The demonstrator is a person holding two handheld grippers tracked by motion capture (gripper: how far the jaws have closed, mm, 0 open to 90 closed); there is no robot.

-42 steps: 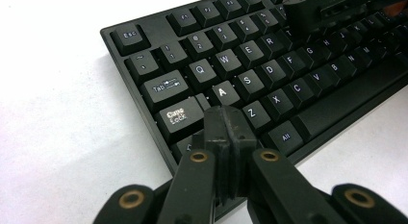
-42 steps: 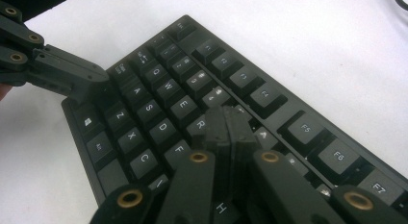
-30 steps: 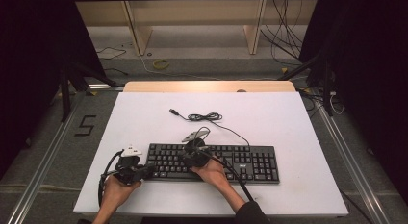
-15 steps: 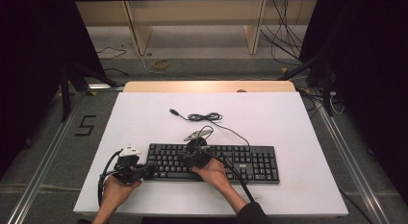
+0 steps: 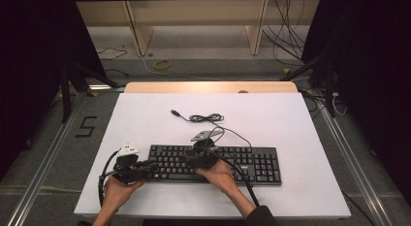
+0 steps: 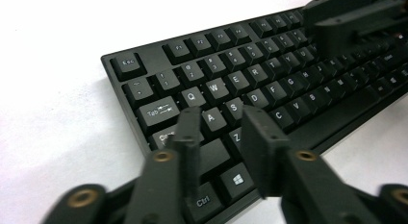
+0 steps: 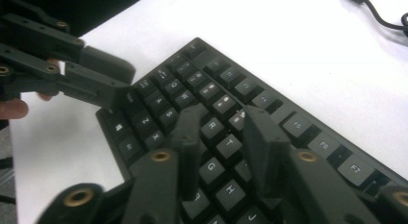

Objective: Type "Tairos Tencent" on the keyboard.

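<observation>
Two grippers hover over the black keyboard (image 5: 213, 164) near the table's (image 5: 291, 124) front edge, left gripper (image 6: 219, 125) above A and S, right gripper (image 7: 219, 123) above R and T, jaws slightly apart, gripping nothing; pressing keys seems underway; next calls for a gentle, accurate downward tap.

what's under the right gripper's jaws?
Keyboard keys: in the right gripper view the right gripper hangs over the letter block, with R, T, G, H and J readable around the jaws. The keys directly beneath the two jaws are covered, and contact can't be judged.
</observation>
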